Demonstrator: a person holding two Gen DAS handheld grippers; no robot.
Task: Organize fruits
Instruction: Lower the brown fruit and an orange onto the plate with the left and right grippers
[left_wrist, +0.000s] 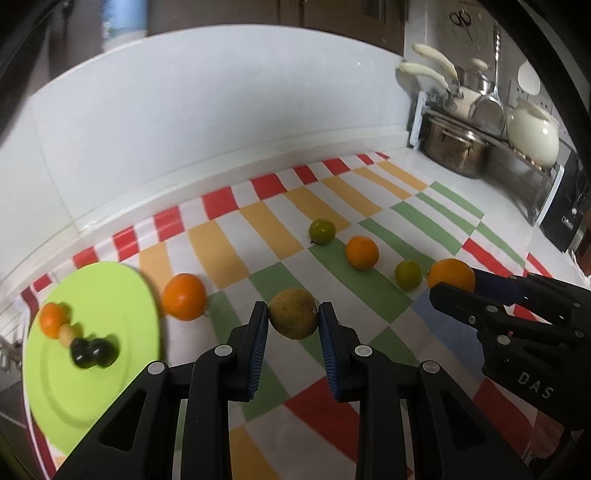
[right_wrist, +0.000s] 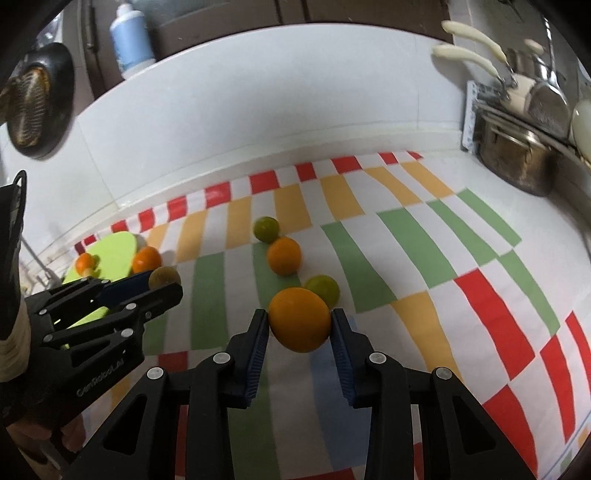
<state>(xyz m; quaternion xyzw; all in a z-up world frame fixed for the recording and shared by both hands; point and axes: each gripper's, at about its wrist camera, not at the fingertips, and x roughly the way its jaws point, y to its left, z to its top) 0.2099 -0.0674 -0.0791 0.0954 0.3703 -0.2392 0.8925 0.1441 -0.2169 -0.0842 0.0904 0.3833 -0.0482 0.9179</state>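
My left gripper (left_wrist: 293, 319) is shut on a brownish-yellow fruit (left_wrist: 293, 314) above the checked cloth. My right gripper (right_wrist: 300, 326) is shut on a large orange (right_wrist: 299, 319); it also shows in the left wrist view (left_wrist: 451, 275). A green plate (left_wrist: 92, 350) at the left holds a small orange, a pale piece and dark fruits (left_wrist: 94, 352). Loose on the cloth lie an orange (left_wrist: 184, 296) beside the plate, a green fruit (left_wrist: 322, 231), another orange (left_wrist: 362, 252) and a second green fruit (left_wrist: 407, 274).
The checked cloth (right_wrist: 424, 240) covers a white counter against a white tiled wall. Pots and pans (left_wrist: 454, 144) and a white kettle (left_wrist: 533, 136) stand on a rack at the back right. A blue-white bottle (right_wrist: 131, 40) stands on the ledge above.
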